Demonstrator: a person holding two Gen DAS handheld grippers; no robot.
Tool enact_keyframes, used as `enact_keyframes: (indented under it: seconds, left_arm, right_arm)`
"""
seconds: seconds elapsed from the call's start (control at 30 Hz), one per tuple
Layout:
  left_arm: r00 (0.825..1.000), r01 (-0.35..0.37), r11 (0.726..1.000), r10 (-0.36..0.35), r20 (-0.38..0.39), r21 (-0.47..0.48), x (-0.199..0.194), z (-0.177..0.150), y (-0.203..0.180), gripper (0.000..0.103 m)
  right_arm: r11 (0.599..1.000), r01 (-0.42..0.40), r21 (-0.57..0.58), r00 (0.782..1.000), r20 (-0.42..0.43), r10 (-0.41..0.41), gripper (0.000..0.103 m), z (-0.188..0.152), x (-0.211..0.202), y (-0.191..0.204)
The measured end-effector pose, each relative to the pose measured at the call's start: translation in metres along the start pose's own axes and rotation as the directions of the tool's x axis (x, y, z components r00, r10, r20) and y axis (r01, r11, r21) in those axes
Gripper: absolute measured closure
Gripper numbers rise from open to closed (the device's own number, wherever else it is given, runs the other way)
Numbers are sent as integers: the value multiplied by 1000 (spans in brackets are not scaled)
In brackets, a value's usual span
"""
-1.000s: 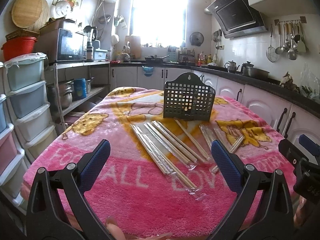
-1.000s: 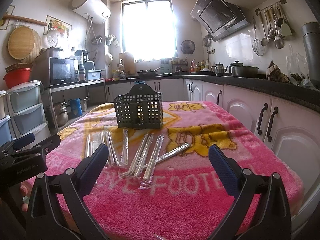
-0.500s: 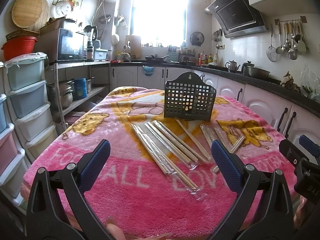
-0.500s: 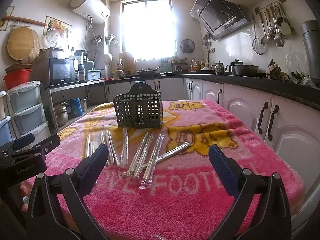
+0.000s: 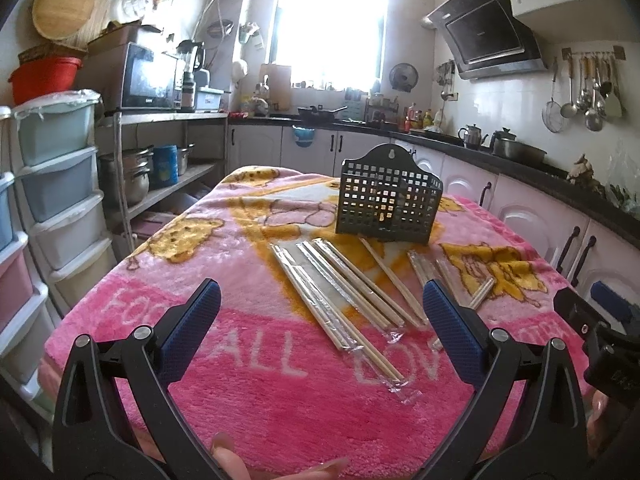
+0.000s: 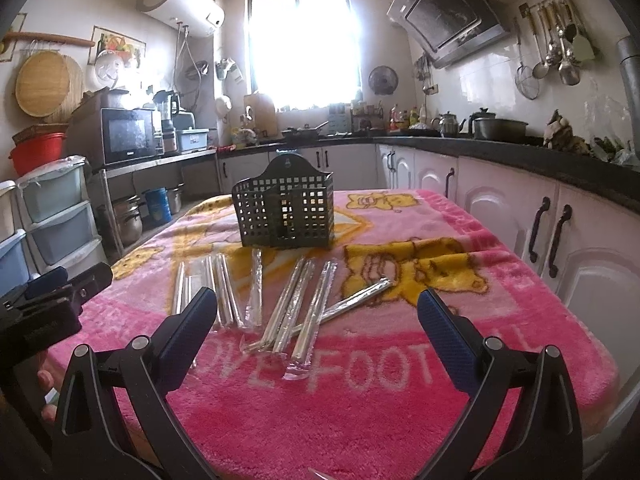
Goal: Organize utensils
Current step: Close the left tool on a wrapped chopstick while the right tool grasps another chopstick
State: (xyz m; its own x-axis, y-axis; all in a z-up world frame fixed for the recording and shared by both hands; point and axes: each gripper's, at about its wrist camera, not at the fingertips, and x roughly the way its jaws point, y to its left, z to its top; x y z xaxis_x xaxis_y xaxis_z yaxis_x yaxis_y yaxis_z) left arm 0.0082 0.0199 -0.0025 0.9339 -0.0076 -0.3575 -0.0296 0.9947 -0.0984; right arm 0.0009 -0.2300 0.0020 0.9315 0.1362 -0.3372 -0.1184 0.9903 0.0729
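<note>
Several pairs of chopsticks in clear wrappers (image 5: 352,292) lie spread on a pink blanket over the table (image 5: 256,364); they also show in the right wrist view (image 6: 296,304). A black lattice utensil holder (image 5: 388,208) stands upright behind them, seen also in the right wrist view (image 6: 286,216). My left gripper (image 5: 320,320) is open and empty, hovering near the table's front edge, short of the chopsticks. My right gripper (image 6: 316,320) is open and empty, also short of them. Each gripper shows at the edge of the other's view.
White cabinets with a black counter (image 6: 520,160) run along the right. Plastic drawer units (image 5: 52,184) and a metal shelf with pots (image 5: 132,176) stand on the left. The blanket's front part (image 6: 360,408) carries only printed letters.
Both grippers stay open and almost still; the views have shifted only slightly. The chopsticks and holder have not moved.
</note>
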Motion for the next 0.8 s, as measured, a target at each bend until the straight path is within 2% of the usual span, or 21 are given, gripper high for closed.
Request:
enact_keyframes:
  seconds: [0.27, 0.53, 0.6, 0.8]
  left_arm:
    - [999, -9, 999, 8, -41, -30, 10, 7, 12, 10]
    - [997, -18, 998, 14, -71, -62, 26, 21, 29, 10]
    - [995, -34, 998, 28, -93, -57, 33, 24, 32, 10]
    - [981, -20, 997, 5, -192, -77, 67, 33, 43, 10]
  right_arm:
    - [999, -27, -22, 998, -62, 26, 6, 10, 23, 3]
    - [994, -92, -54, 989, -124, 85, 6, 27, 52, 16]
    - [993, -107, -48, 984, -148, 99, 6, 30, 60, 18]
    - [989, -137, -50, 970, -207, 124, 6, 42, 89, 22]
